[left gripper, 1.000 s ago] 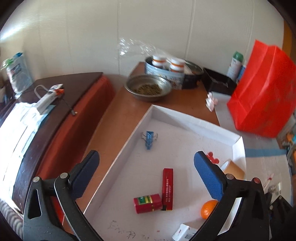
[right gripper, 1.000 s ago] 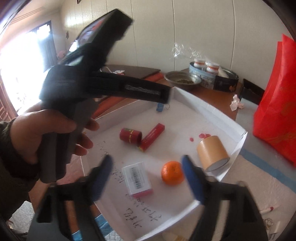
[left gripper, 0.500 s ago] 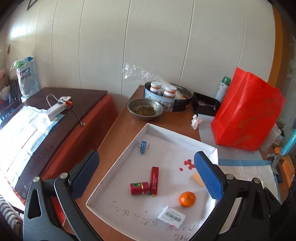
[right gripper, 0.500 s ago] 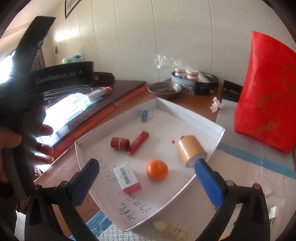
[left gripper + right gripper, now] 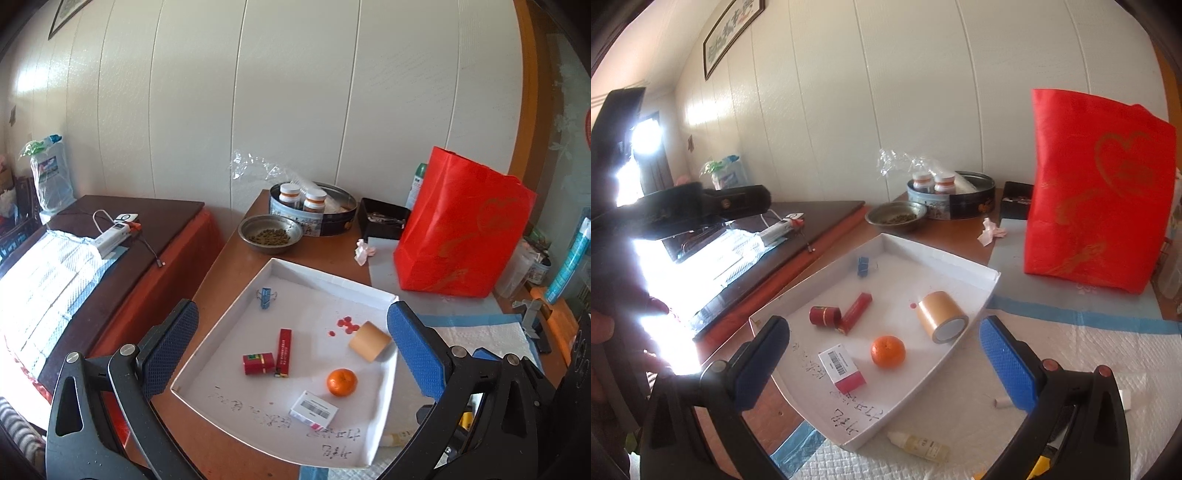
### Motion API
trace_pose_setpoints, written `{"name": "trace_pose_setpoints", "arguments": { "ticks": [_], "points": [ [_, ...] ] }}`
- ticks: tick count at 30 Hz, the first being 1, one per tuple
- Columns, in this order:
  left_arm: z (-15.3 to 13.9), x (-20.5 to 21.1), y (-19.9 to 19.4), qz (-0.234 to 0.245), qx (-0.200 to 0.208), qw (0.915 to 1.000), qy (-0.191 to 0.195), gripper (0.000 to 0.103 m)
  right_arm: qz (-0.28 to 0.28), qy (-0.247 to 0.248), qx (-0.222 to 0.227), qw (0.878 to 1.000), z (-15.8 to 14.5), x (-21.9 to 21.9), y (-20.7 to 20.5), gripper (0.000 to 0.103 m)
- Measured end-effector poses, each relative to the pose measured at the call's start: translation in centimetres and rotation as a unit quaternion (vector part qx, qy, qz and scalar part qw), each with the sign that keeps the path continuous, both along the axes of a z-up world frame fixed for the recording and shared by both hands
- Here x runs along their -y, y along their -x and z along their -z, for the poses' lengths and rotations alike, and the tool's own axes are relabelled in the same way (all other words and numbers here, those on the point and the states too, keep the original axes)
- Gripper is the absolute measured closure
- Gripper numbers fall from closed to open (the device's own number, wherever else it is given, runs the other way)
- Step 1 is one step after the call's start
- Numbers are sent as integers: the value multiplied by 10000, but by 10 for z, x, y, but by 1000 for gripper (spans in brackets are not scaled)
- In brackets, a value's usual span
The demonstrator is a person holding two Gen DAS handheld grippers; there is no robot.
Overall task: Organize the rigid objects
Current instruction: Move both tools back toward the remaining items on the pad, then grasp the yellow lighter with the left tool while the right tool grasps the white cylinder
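Right gripper (image 5: 884,354) (wide, nothing held) hovers above the orange (image 5: 888,351) in the tray (image 5: 975,291).

Red bag (image 5: 461,225), metal bowl (image 5: 269,233), round tin (image 5: 314,210)

Light: daylight flooded in from nine o'clock.
Glare: blown white over the right view's left side.
Shadows: soft.
Focus: sharp centres.
Edges: fisheye bending, dark corners.
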State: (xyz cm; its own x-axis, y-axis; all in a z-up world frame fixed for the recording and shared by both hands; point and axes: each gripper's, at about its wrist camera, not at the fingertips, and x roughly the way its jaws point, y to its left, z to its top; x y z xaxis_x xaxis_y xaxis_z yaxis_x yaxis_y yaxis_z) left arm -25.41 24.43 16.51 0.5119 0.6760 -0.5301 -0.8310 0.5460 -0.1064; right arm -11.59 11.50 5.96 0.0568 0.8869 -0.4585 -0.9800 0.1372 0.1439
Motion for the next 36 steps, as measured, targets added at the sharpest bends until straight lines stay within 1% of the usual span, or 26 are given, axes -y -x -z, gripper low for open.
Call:
{"name": "trace_pose_setpoints", "arguments": {
  "ticks": [3, 7, 9, 12, 15, 18, 21, 22, 25, 28, 30, 32, 33, 36],
  "points": [
    [-1, 6, -4, 82, -11, 10000, -5, 0, 76, -34, -48, 10000, -1, 6, -5, 0],
    [2, 9, -10, 213, 0, 9998, 41, 0, 343, -124, -78, 9993, -6, 19, -22, 0],
    [7, 10, -14, 385, 43, 9992, 122, 0, 584, -207, -115, 9980, -11, 29, -38, 0],
    [16, 13, -24, 715, 126, 9970, 272, 0, 1098, -351, -197, 9931, -18, 51, -73, 0],
    [31, 19, -43, 1034, -5, 9936, 449, 0, 1658, -398, -256, 9850, -19, 74, -108, 0],
    [47, 31, -65, 1470, -146, 9871, 621, 0, 2139, -366, -365, 9755, -13, 97, -140, 0],
    [69, 52, -93, 2094, -523, 9733, 781, 0, 2466, -273, -482, 9675, -3, 120, -163, 0],
    [74, 59, -100, 2227, -624, 9696, 805, 0, 2531, -248, -493, 9659, -1, 123, -168, 0],
    [94, 85, -125, 2727, -998, 9522, 947, 0, 2699, -90, -508, 9615, 12, 137, -181, 0],
    [113, 109, -147, 3104, -1380, 9358, 939, 0, 2812, 138, -595, 9577, 27, 146, -193, 0],
    [124, 120, -156, 3188, -1653, 9291, 885, 6, 2687, 330, -762, 9596, 40, 148, -199, 0],
    [138, 127, -167, 3264, -1913, 9211, 915, 23, 2476, 478, -825, 9642, 49, 144, -198, 0],
    [145, 131, -172, 3303, -2051, 9162, 969, 26, 2421, 542, -807, 9654, 54, 144, -197, 0],
    [160, 135, -182, 3392, -2313, 9067, 968, 29, 2273, 686, -916, 9671, 66, 146, -198, 0]
  ]
}}
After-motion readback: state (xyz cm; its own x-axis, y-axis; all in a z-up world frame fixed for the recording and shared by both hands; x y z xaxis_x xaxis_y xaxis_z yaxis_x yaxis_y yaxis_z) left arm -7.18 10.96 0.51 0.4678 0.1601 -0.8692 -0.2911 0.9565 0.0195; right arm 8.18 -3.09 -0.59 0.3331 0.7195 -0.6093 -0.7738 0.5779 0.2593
